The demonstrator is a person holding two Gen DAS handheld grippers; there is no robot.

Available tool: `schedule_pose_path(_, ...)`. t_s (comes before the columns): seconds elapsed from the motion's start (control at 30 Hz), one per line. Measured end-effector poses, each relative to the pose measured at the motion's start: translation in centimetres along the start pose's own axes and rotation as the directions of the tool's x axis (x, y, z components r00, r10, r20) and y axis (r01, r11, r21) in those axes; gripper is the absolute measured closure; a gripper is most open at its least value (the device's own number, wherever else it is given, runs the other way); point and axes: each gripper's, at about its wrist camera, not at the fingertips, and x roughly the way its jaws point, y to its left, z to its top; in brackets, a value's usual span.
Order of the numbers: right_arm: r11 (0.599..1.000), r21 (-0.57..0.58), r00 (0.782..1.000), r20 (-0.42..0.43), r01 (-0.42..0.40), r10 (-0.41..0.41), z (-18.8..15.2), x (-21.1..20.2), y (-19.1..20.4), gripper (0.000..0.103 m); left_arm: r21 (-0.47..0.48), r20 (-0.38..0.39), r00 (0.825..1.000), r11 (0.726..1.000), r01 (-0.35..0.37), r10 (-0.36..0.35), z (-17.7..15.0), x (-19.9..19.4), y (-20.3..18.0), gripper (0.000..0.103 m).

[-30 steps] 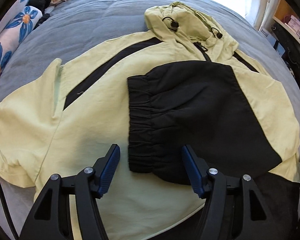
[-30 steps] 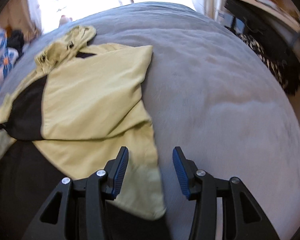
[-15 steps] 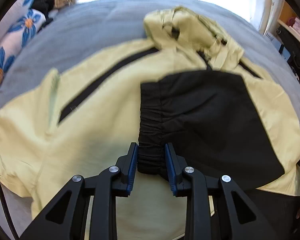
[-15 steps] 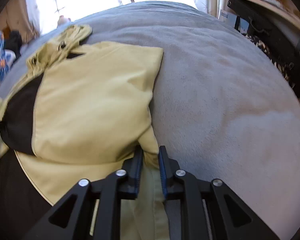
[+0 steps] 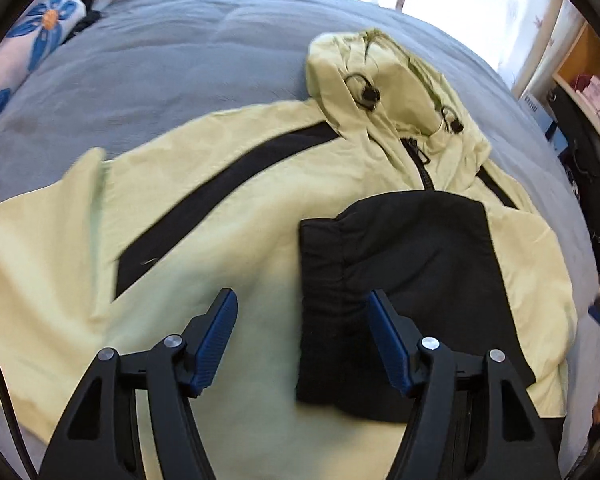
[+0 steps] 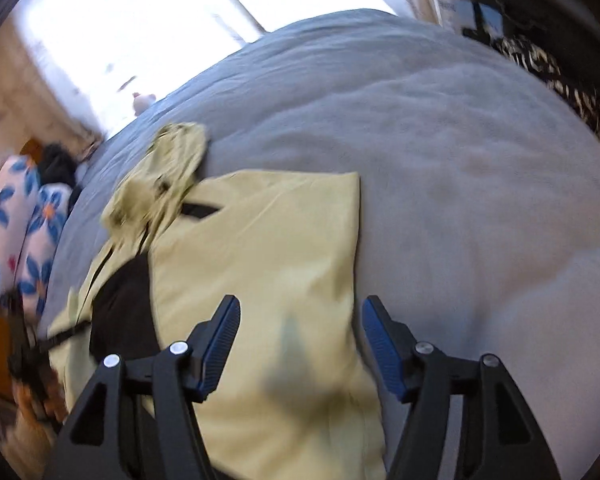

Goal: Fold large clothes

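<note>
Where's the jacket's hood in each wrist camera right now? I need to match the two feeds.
Left wrist: the hood lies upper right of centre, above the black sleeve cuff.
Right wrist: the hood lies left of centre, blurred, at the jacket's far end.
Shared landmark: the blue-flowered pillow, at the left edge in both.

Left gripper: black frame, ribbed blue pads, silver screws. Right gripper: identical build. Thin black cable at left edge.
</note>
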Motion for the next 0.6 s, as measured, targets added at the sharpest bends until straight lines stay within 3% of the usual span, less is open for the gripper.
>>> schedule_pose_path(0.07, 0.998, 0.021, 0.999, -0.008, 0.054, -0.053, 1.6, 2.3, -0.4, 0.040, 0.028, -0.017, 1.000, 1.000, -0.005, 0.005, 0.7, 1.1, -0.8, 0.048)
schedule_pose_path(0.13, 0.993, 0.052, 0.994, -0.015, 0.107, -0.106, 2.9, 4.5, -1.2, 0.040, 0.059, -0.016, 1.000, 0.998, -0.011, 0.012, 1.0, 1.7, -1.6, 0.068)
schedule_pose_path(0.23, 0.987, 0.140, 0.995, -0.076, 0.082, -0.072, 3.8, 7.5, -3.0, 0.041, 0.082, -0.001, 0.999, 0.995, -0.049, 0.049, 1.6, 2.3, -2.3, 0.072)
schedule_pose_path(0.27, 0.986, 0.147, 0.993, -0.102, 0.078, -0.064, 3.9, 8.3, -3.3, 0.055, 0.089, 0.008, 0.998, 0.994, -0.058, 0.058, 1.8, 2.4, -2.4, 0.073)
schedule_pose_path(0.3, 0.991, 0.109, 0.992, -0.103, 0.082, -0.070, 4.2, 8.6, -3.0, 0.091, 0.092, 0.019, 0.998, 0.994, -0.065, 0.063, 2.0, 2.4, -2.5, 0.074)
schedule_pose_path(0.33, 0.993, 0.076, 0.992, -0.091, 0.092, -0.085, 4.3, 8.4, -2.6, 0.101, 0.091, 0.033, 0.998, 0.994, -0.063, 0.061, 2.2, 2.3, -2.6, 0.075)
schedule_pose_path(0.43, 0.988, 0.046, 0.987, 0.052, 0.148, -0.150, 4.5, 6.4, -2.2, 0.102, 0.074, 0.063, 0.997, 0.996, -0.044, 0.039, 2.4, 2.2, -2.3, 0.075)
schedule_pose_path(0.47, 0.980, 0.044, 0.979, 0.059, 0.194, -0.197, 4.4, 6.6, -2.5, 0.102, 0.067, 0.057, 0.998, 0.997, -0.037, 0.033, 2.2, 2.7, -2.1, 0.075)
schedule_pose_path(0.53, 0.935, 0.014, 0.935, -0.008, 0.355, -0.355, 4.1, 8.2, -3.2, 0.102, 0.061, 0.050, 0.998, 0.997, -0.037, 0.034, 1.7, 3.1, -1.7, 0.074)
schedule_pose_path(0.6, 0.942, 0.011, 0.942, 0.013, 0.334, -0.335, 3.7, 7.4, -2.9, 0.101, 0.067, 0.067, 0.997, 0.997, -0.040, 0.036, 1.5, 2.8, -1.6, 0.074)
